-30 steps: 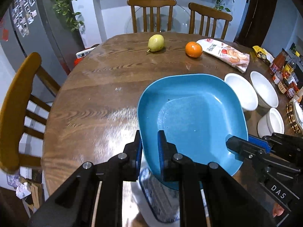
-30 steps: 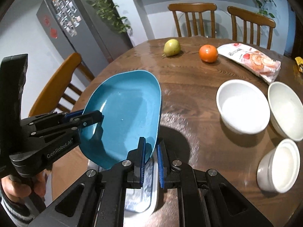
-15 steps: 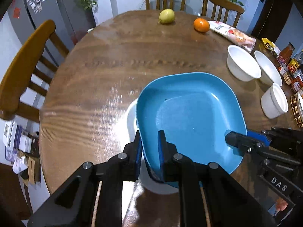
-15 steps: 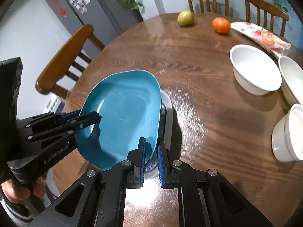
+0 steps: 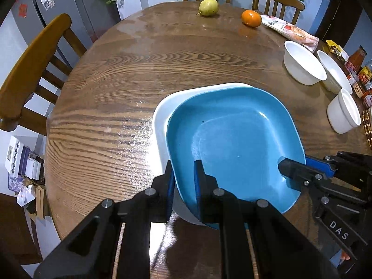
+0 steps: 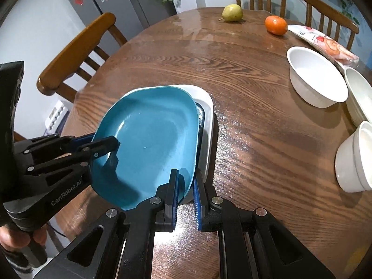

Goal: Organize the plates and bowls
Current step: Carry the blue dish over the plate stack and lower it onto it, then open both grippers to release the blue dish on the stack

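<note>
The blue plate (image 5: 234, 139) sits tilted over a white plate (image 5: 162, 116) that lies flat on the round wooden bench (image 5: 116, 81), near the bench's front edge. Whether the blue plate's far edge already touches the white one is hard to tell; its near edge looks raised.

The left gripper (image 5: 183, 183) has its jaws narrowed onto the blue plate's near-left rim, one blue pad outside and one inside the dish. The right gripper (image 6: 186, 186) has its jaws pinched on the plate's near-right rim in the same way. In the left wrist view the right gripper (image 5: 293, 165) reaches in from the right, its fingertip lying over the plate's inner face. In the right wrist view the left gripper (image 6: 102, 144) comes in from the left, and a hand (image 6: 14, 239) wraps its handle at the bottom corner.

To the right, well apart from the plates, stand three white bowls: a wide one (image 6: 316, 76), a second (image 6: 359, 95) just beside it at the bench's edge, and a taller, narrower one (image 6: 355, 158) nearer the front. At the far side lie a pear (image 5: 208, 7), an orange (image 5: 251, 18) and a snack packet (image 5: 290, 31) beside the orange. Wooden chairs (image 5: 30, 69) stand around the bench.
</note>
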{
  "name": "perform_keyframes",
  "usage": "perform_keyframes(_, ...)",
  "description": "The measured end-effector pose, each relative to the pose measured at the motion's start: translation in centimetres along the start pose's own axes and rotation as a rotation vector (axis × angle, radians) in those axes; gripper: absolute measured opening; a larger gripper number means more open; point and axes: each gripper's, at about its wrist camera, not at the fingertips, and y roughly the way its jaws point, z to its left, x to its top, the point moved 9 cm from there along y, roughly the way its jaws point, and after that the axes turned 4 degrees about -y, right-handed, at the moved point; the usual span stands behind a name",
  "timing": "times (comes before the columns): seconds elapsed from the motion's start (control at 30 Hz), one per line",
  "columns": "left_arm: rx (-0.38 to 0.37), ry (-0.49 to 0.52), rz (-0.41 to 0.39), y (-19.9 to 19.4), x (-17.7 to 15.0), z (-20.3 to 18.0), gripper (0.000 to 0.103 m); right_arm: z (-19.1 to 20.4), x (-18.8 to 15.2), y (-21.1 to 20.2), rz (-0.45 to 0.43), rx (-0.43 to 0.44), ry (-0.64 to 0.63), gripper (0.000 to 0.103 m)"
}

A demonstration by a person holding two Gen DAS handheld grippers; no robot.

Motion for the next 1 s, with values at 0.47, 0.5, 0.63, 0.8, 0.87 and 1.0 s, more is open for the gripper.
perform_keyframes(0.47, 0.035, 0.025, -0.021, 0.1, -0.2, 0.5, 0.017, 0.4, 0.5, -0.3, -0.022, -0.088, -0.033, 0.013)
perform_keyframes(0.5, 0.036, 0.024, -0.023, 0.1, -0.2, 0.6, 0.017, 0.3, 0.5, -0.4, -0.025, -0.092, -0.033, 0.013)
perform_keyframes(0.63, 0.049, 0.028, -0.045, -0.5, 0.1, 0.8, 0.019, -0.1, 0.8, -1.0, -0.042, -0.106, -0.021, 0.013)
perform_keyframes(0.8, 0.067, 0.030, -0.082, -1.5, 0.5, 1.0, 0.037, -0.4, 1.2, -2.0, -0.066, -0.102, -0.001, 0.021)
perform_keyframes(0.87, 0.080, 0.035, -0.100, -2.1, 0.6, 1.0, 0.040, -0.3, 1.4, -2.4, -0.078, -0.097, 0.006, 0.029)
perform_keyframes(1.0, 0.092, 0.040, -0.135, -3.3, 1.0, 1.0, 0.060, -0.1, 1.7, -3.7, -0.111, -0.083, 0.018, 0.042)
